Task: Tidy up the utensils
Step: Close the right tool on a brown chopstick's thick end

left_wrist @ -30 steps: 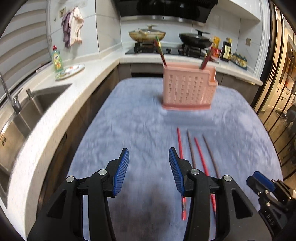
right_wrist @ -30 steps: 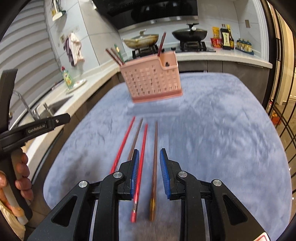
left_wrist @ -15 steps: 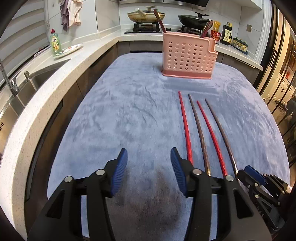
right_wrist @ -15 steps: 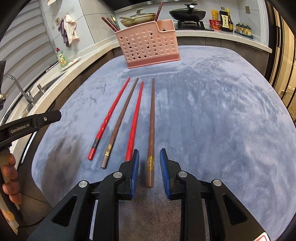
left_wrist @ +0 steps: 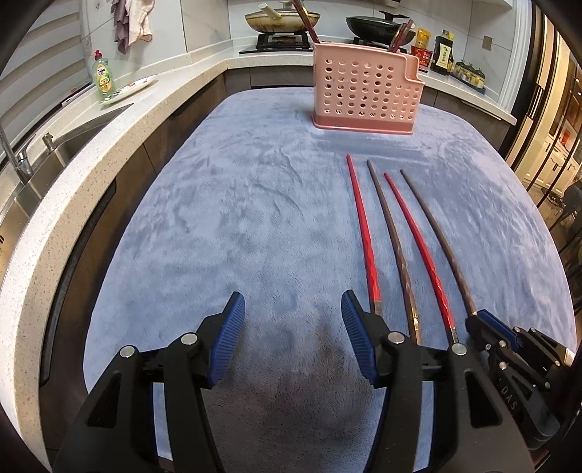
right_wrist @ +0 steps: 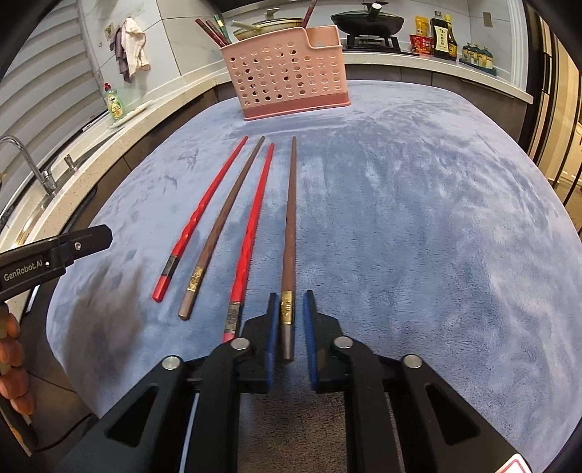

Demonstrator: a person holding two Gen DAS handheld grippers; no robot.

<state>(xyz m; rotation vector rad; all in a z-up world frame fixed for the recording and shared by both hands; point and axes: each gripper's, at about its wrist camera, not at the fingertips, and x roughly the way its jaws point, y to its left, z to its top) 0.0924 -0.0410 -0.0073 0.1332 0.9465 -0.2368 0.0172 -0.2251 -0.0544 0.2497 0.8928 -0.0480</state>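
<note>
Several chopsticks lie side by side on the blue cloth, red and brown alternating. My right gripper [right_wrist: 288,320] is low over the cloth, its jaws narrowly open on either side of the thick end of the rightmost brown chopstick [right_wrist: 289,233], with gaps on both sides. A red chopstick [right_wrist: 251,233] lies just left of it. My left gripper [left_wrist: 293,327] is wide open and empty, left of the leftmost red chopstick [left_wrist: 363,236]. The pink perforated holder [right_wrist: 287,72] stands at the far end and has chopsticks in it; it also shows in the left wrist view [left_wrist: 365,91].
A stone counter [left_wrist: 109,152] with a sink [left_wrist: 22,174] runs along the left. A soap bottle [left_wrist: 103,76] and a plate stand on it. Pans sit on the stove [right_wrist: 367,22] behind, with sauce bottles [right_wrist: 440,36] at the right.
Both grippers have pulled back and dropped toward the cloth's near edge. My right gripper now straddles the thick end of the rightmost brown chopstick. Jaw openings look the same.
</note>
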